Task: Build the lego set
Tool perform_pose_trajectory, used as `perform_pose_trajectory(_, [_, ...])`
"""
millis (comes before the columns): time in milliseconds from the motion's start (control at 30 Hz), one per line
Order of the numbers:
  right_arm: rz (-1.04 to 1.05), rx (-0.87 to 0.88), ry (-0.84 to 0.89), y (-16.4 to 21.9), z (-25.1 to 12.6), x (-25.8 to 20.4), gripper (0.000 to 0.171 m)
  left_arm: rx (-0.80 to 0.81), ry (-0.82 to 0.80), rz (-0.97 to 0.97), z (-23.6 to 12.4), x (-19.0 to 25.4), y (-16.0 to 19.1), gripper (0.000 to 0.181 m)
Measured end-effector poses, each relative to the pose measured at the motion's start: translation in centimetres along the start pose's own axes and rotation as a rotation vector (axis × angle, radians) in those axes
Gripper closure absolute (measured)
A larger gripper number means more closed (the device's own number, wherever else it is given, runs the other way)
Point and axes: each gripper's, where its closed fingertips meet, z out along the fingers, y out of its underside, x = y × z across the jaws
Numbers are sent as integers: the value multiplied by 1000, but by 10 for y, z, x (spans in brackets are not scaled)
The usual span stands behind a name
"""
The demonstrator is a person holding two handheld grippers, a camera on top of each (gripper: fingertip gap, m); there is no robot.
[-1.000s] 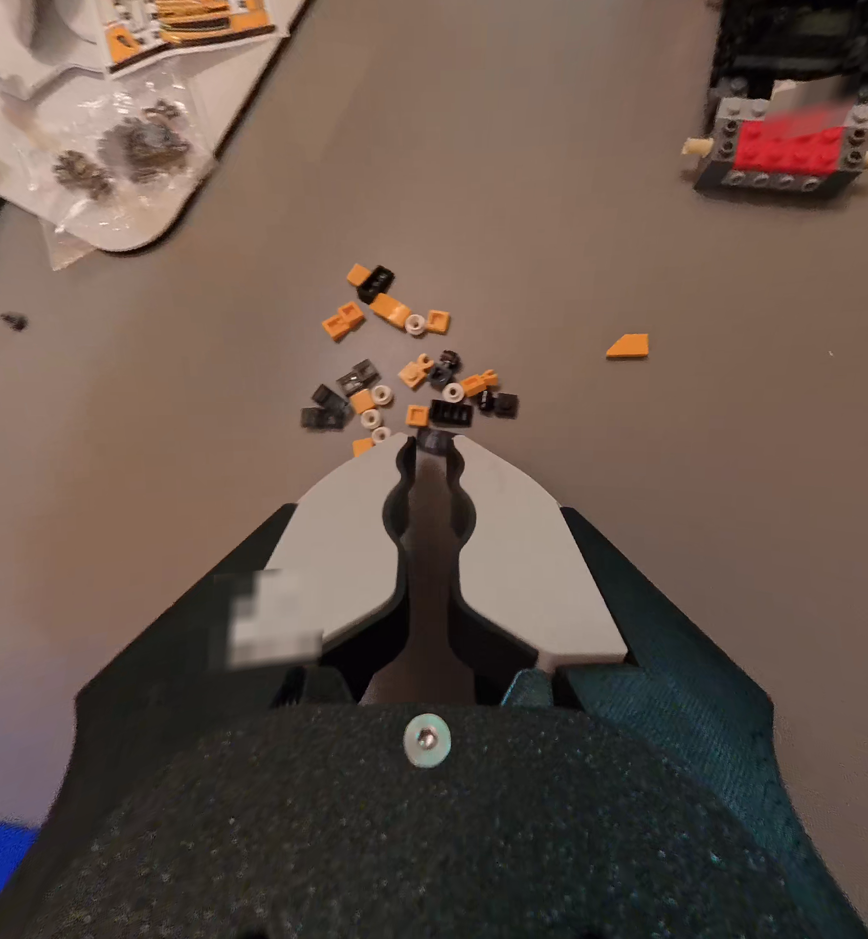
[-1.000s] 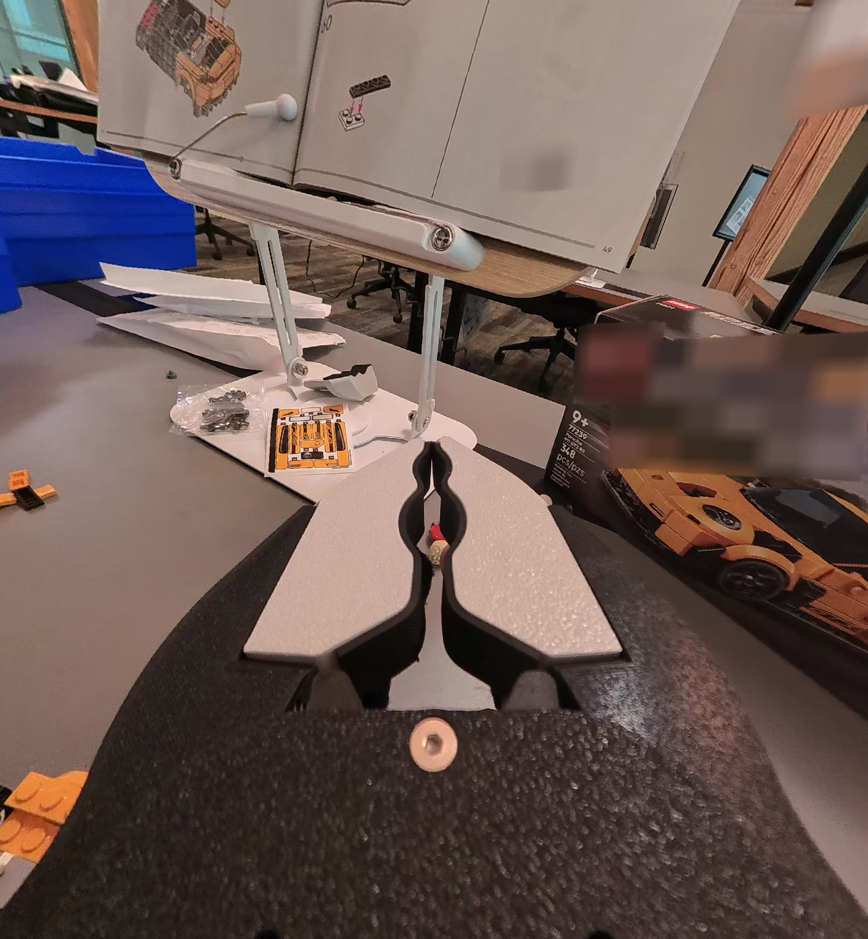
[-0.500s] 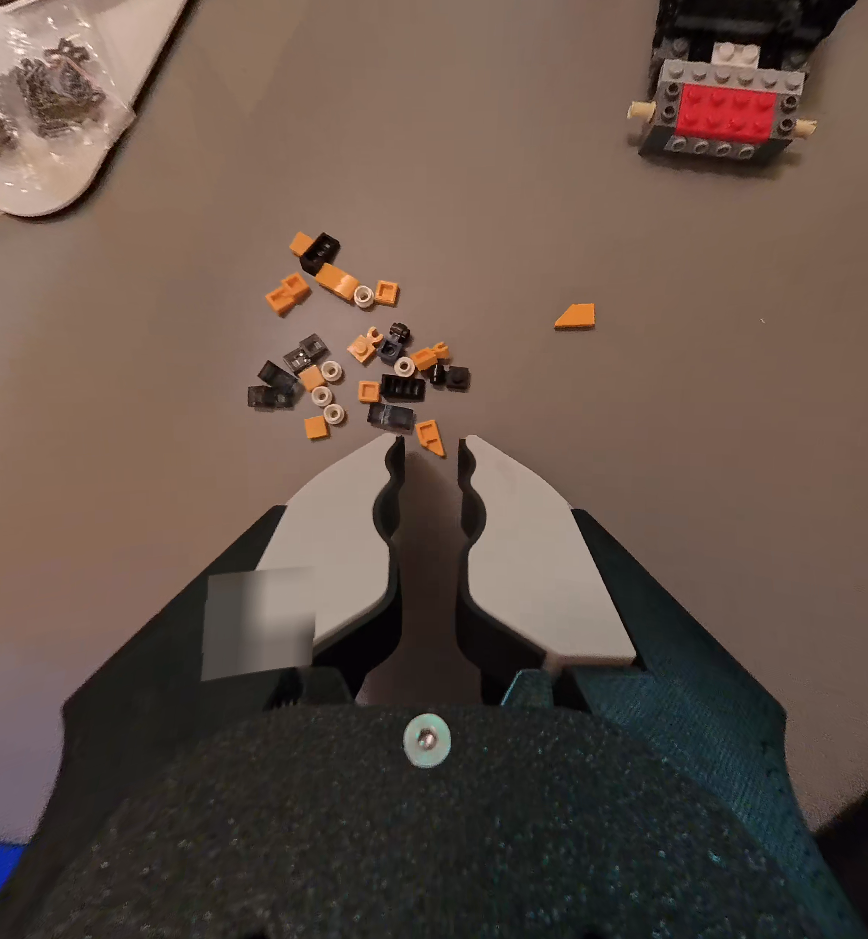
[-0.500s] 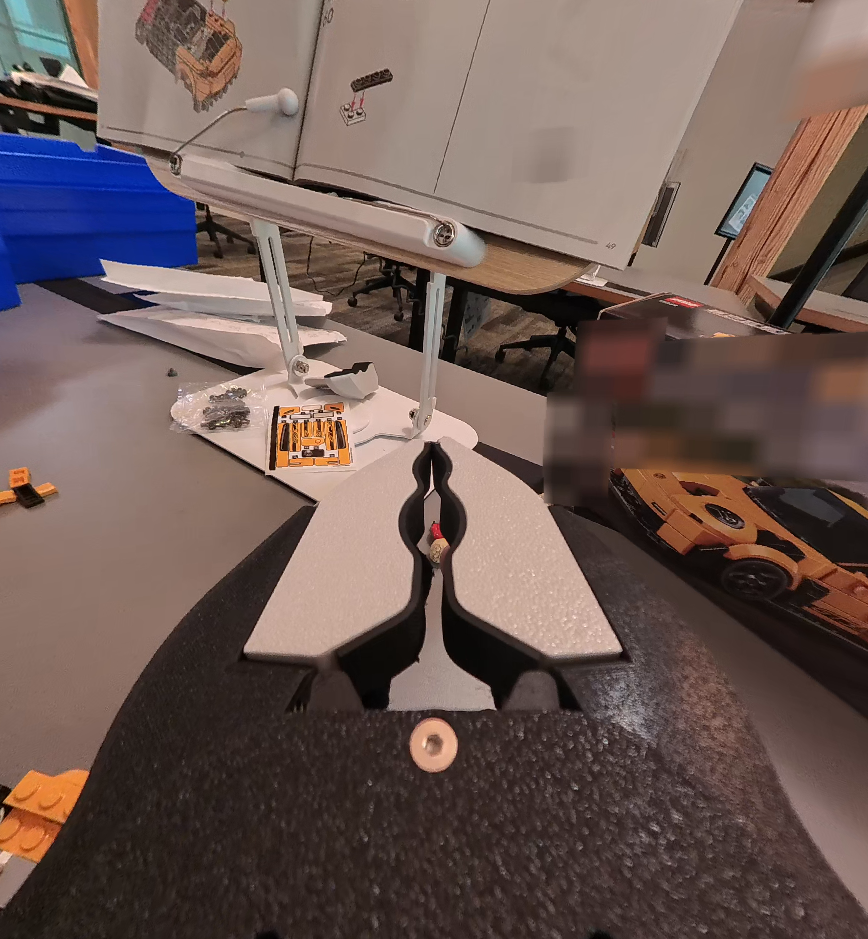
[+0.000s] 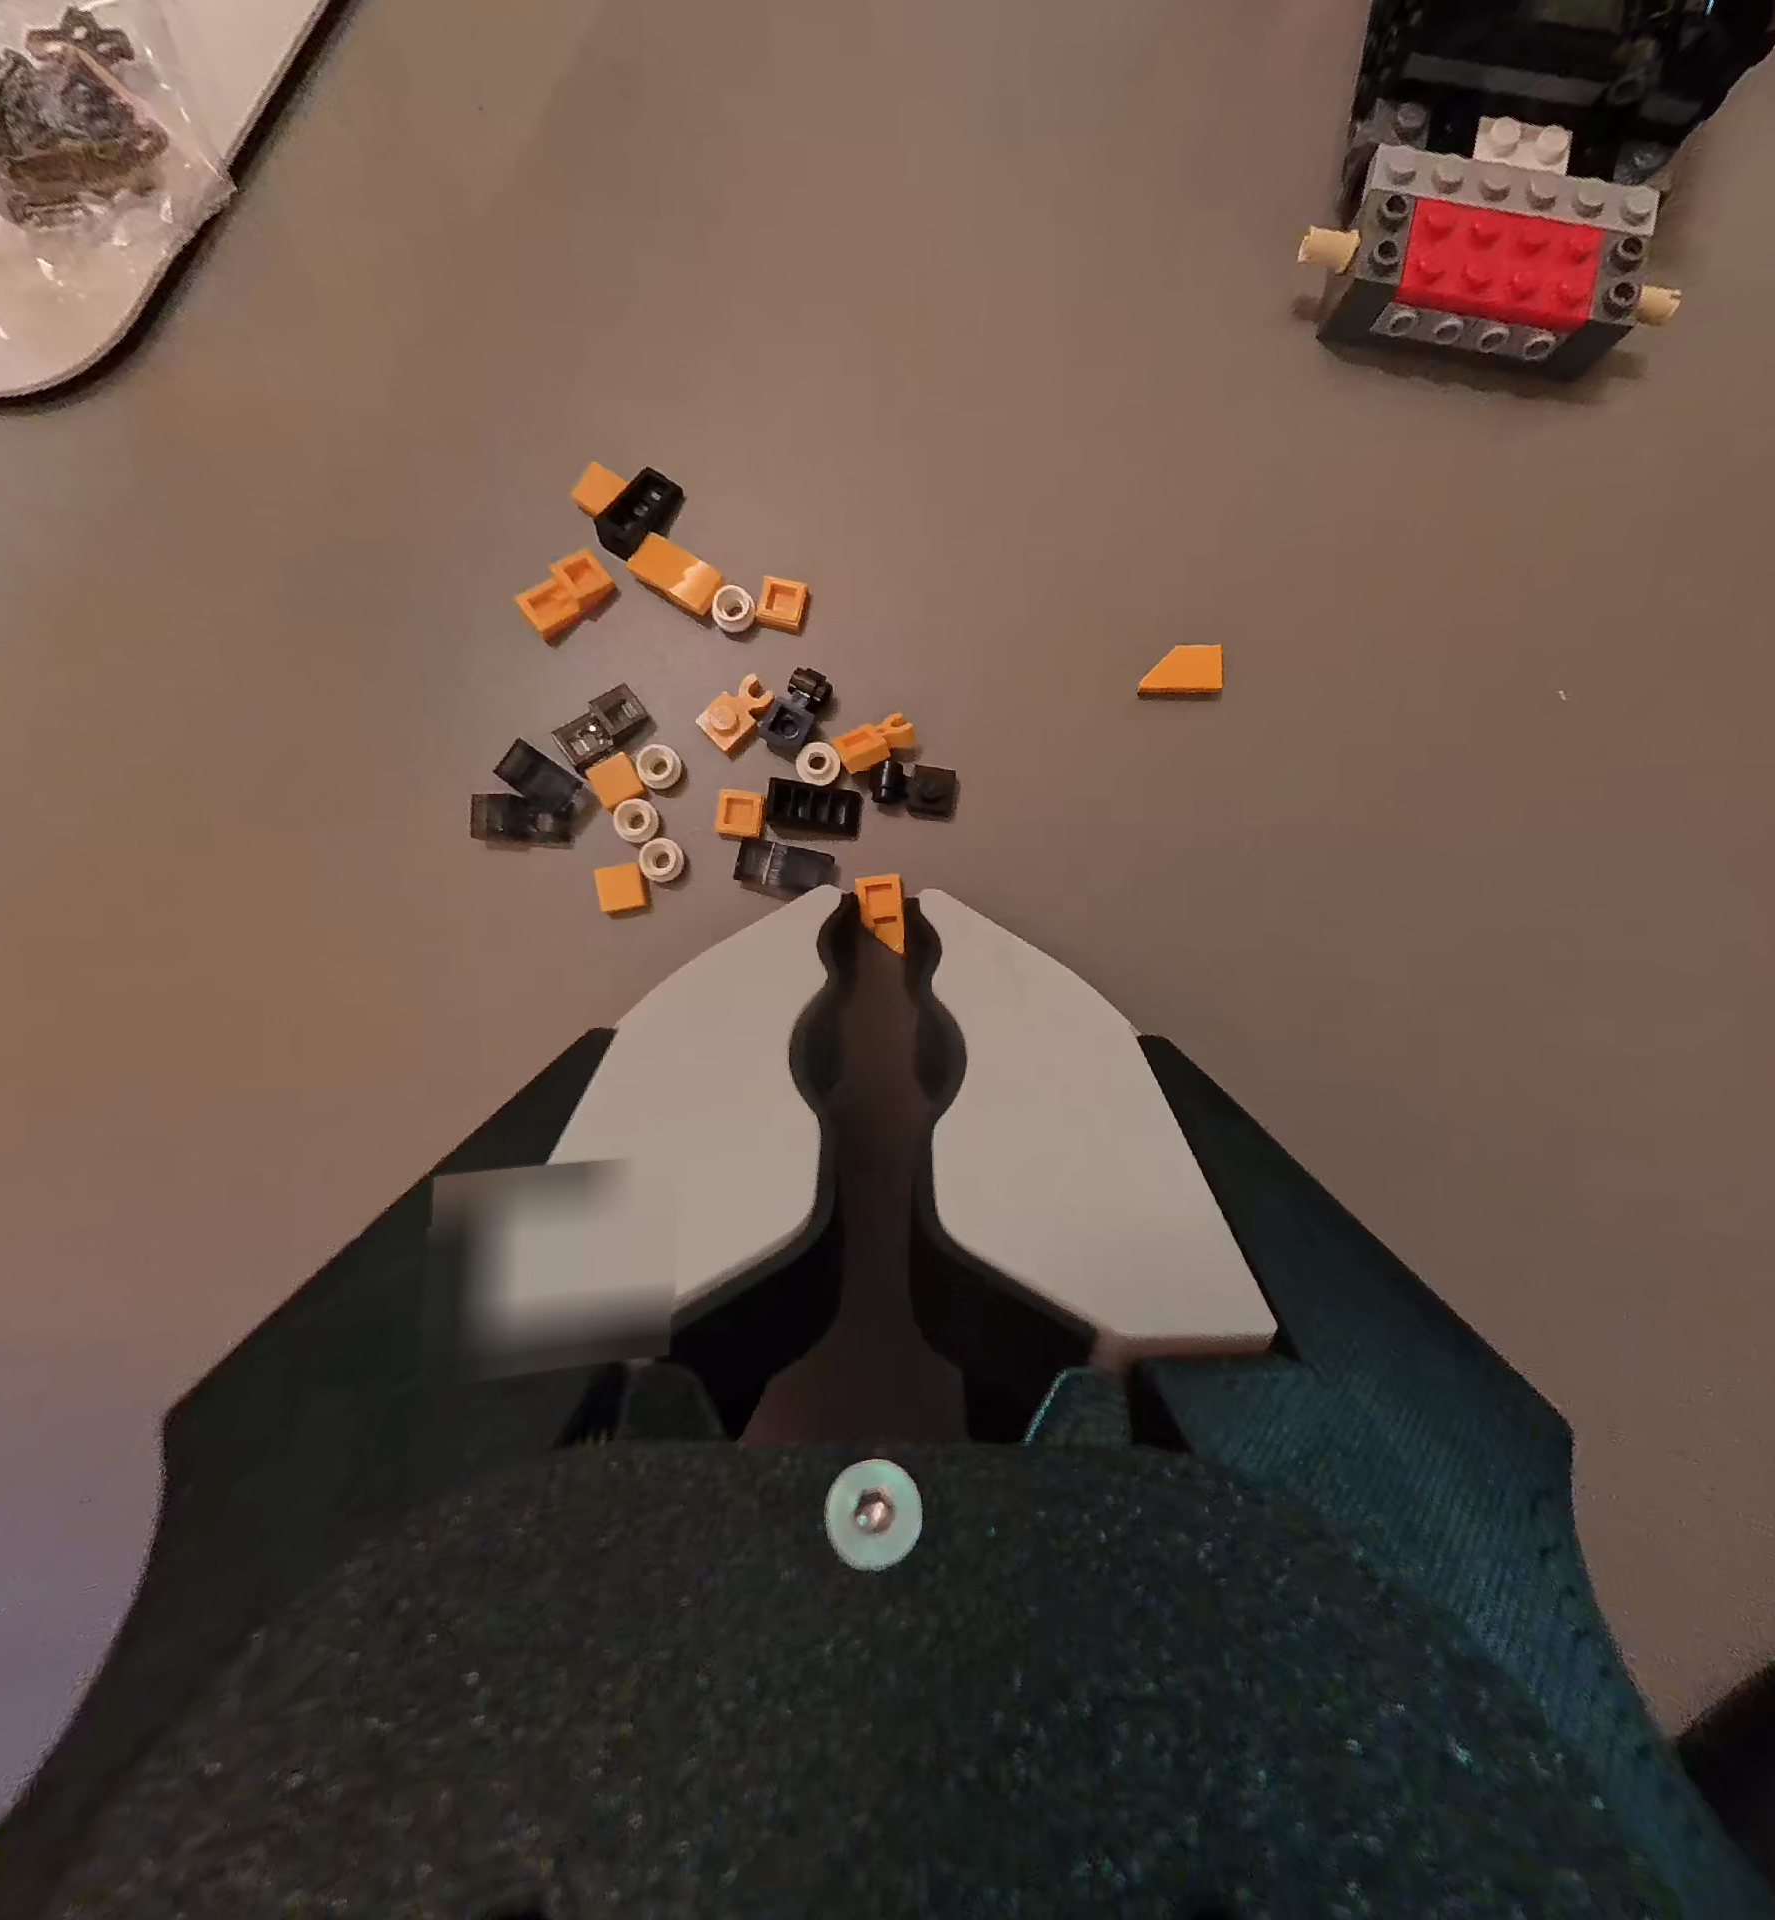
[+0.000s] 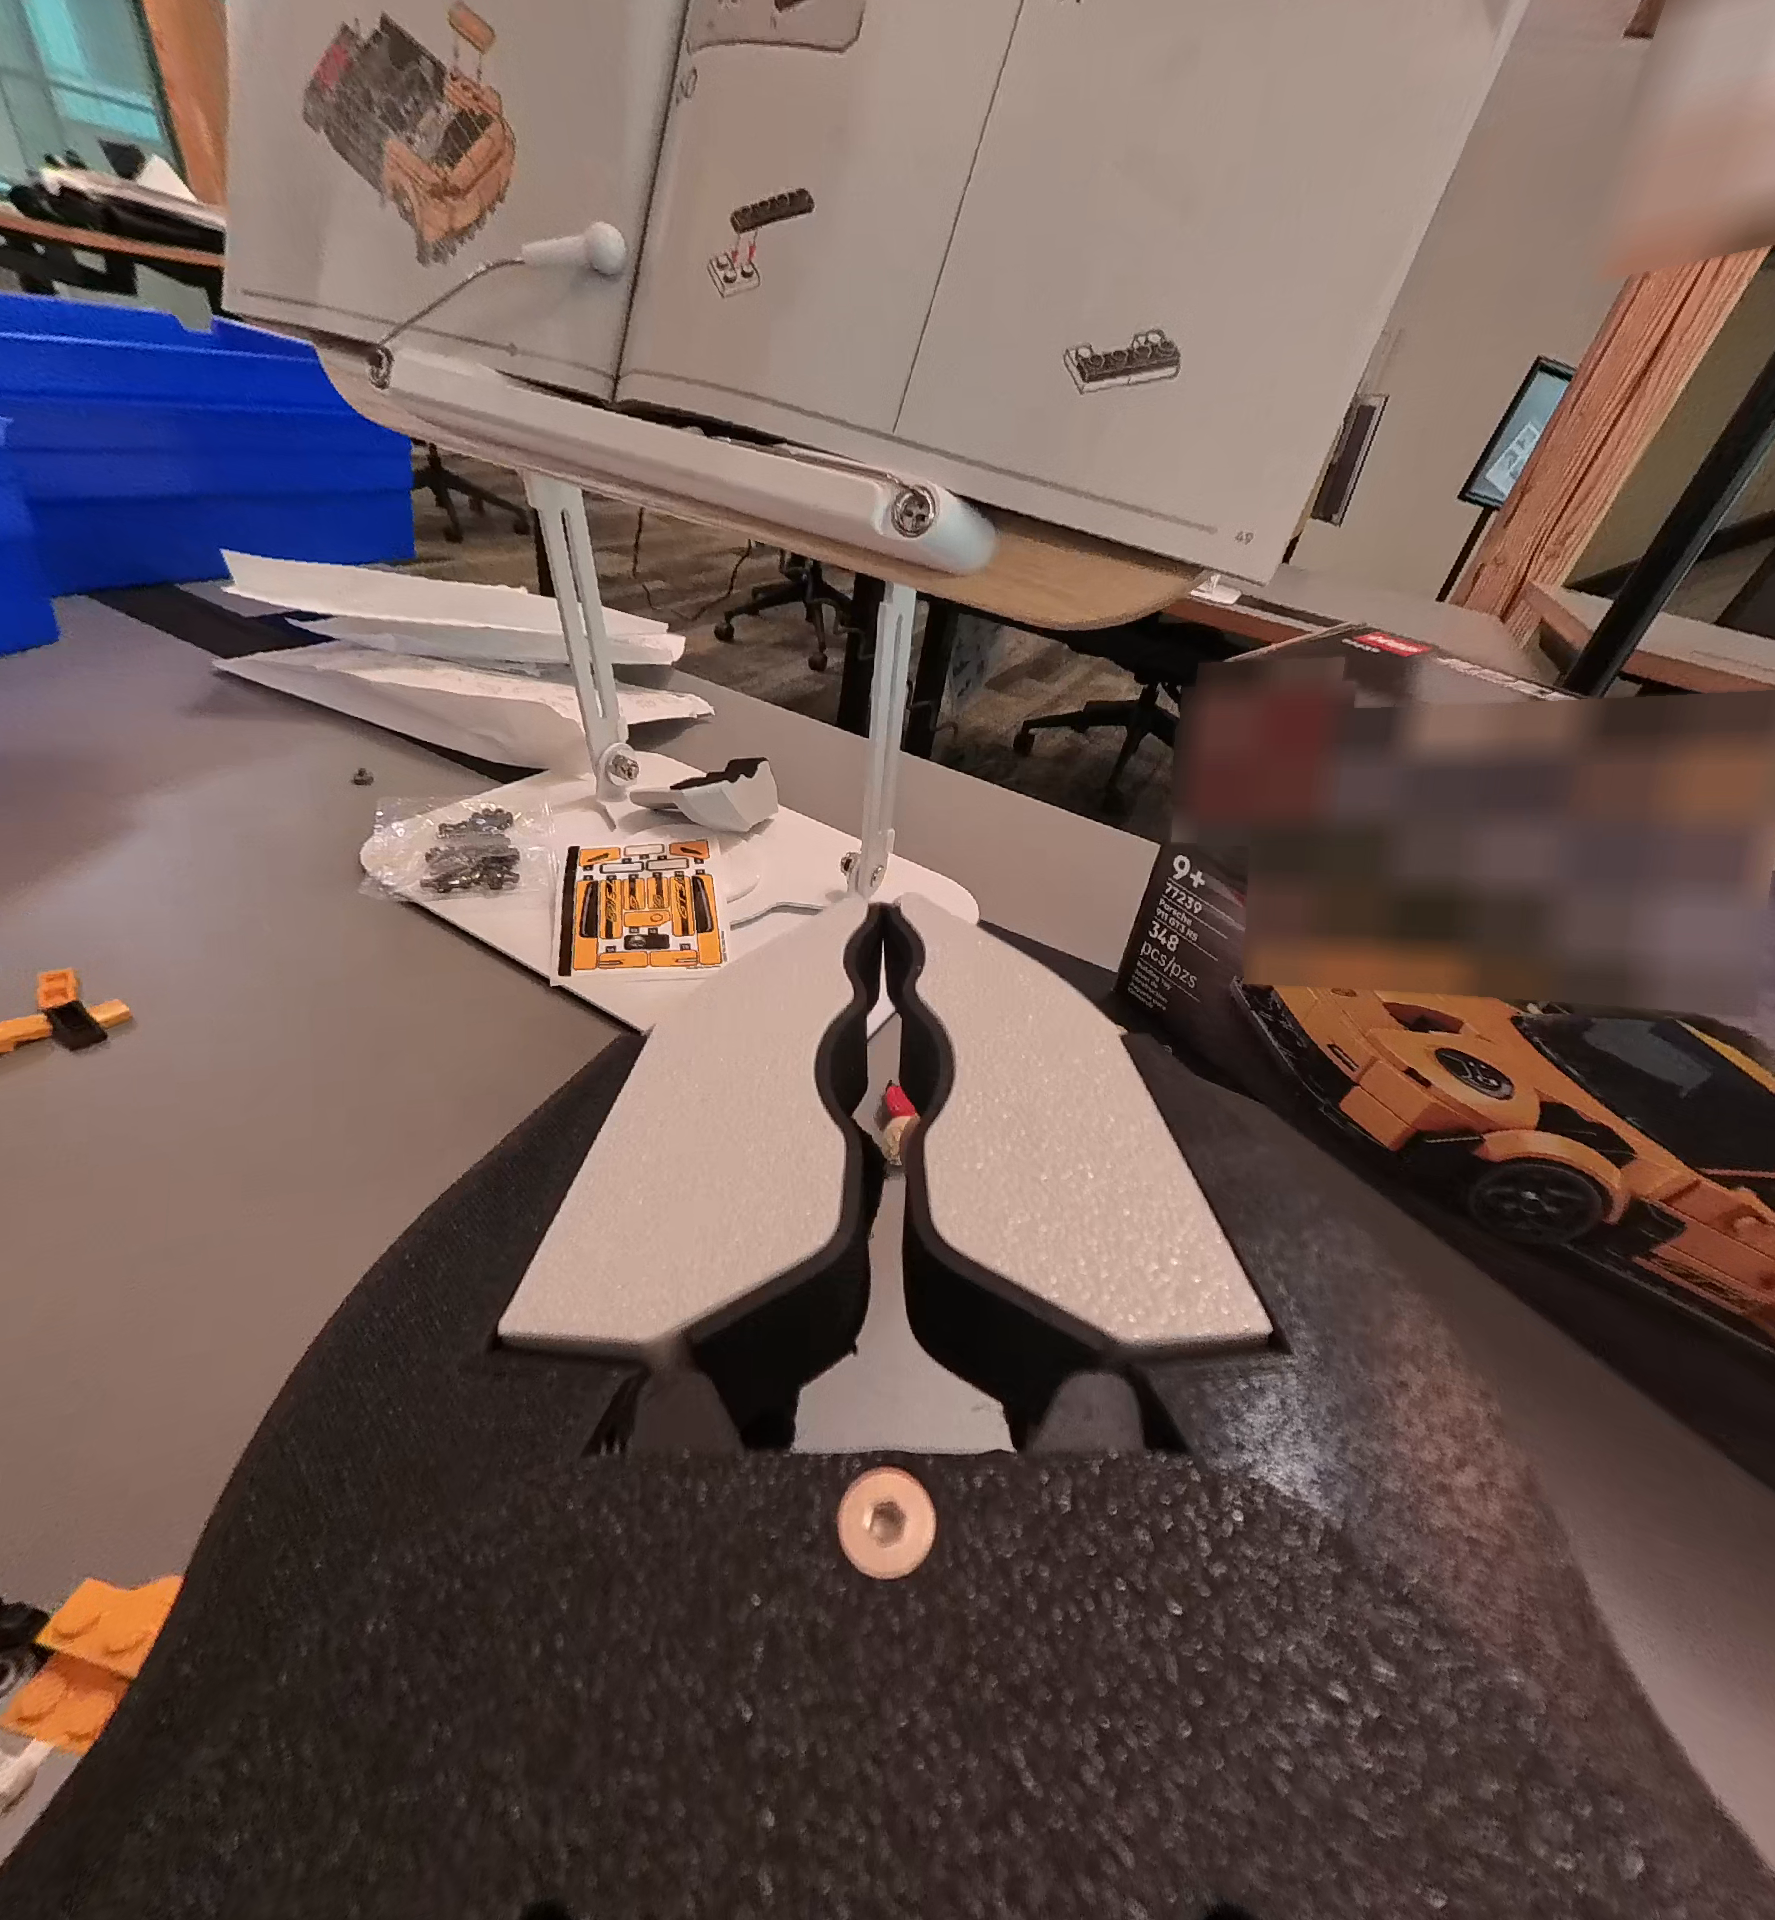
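Observation:
In the left wrist view my left gripper point(image 5: 881, 902) is shut on a small orange wedge piece point(image 5: 881, 912) at the near edge of a pile of small orange, black and white pieces point(image 5: 696, 727) on the grey table. A partly built car chassis with a red plate point(image 5: 1496, 260) stands at the far right. A lone orange wedge tile point(image 5: 1181, 670) lies between the pile and the chassis. In the right wrist view my right gripper point(image 6: 883, 920) is shut, with a small red and tan piece point(image 6: 898, 1117) caught in the hollow between its fingers.
An instruction booklet point(image 6: 862, 229) rests on a white stand point(image 6: 893, 727). A sticker sheet point(image 6: 644, 909) and a bag of dark parts point(image 6: 462, 847) lie on the stand's base. The set's box point(image 6: 1548, 1091) is at the right, blue bins point(image 6: 135, 447) at the far left, and loose orange pieces point(image 6: 41, 1023) at the left. The gap from one gripper's tips to the other's is roughly 30 cm.
My left gripper opened, shifted onto the orange wedge piece at the pile's near edge and shut on it. The right gripper stayed shut and tilted up a little toward the booklet.

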Motion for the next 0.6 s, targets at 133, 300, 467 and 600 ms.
perform_pose_trajectory(133, [-4,6,0,-2,-1,-1,171,1,10,0,0,1,0,174])
perform_pose_trajectory(300, [-4,2,-1,-1,0,-1,171,21,63,3,-2,10,-3,174])
perform_pose_trajectory(467, [-4,-1,-2,0,0,-2,171,80,150,-20,-5,23,-12,174])
perform_pose_trajectory(600, [-4,2,-3,-1,0,-2,171,119,209,-53,-7,29,-18,174])
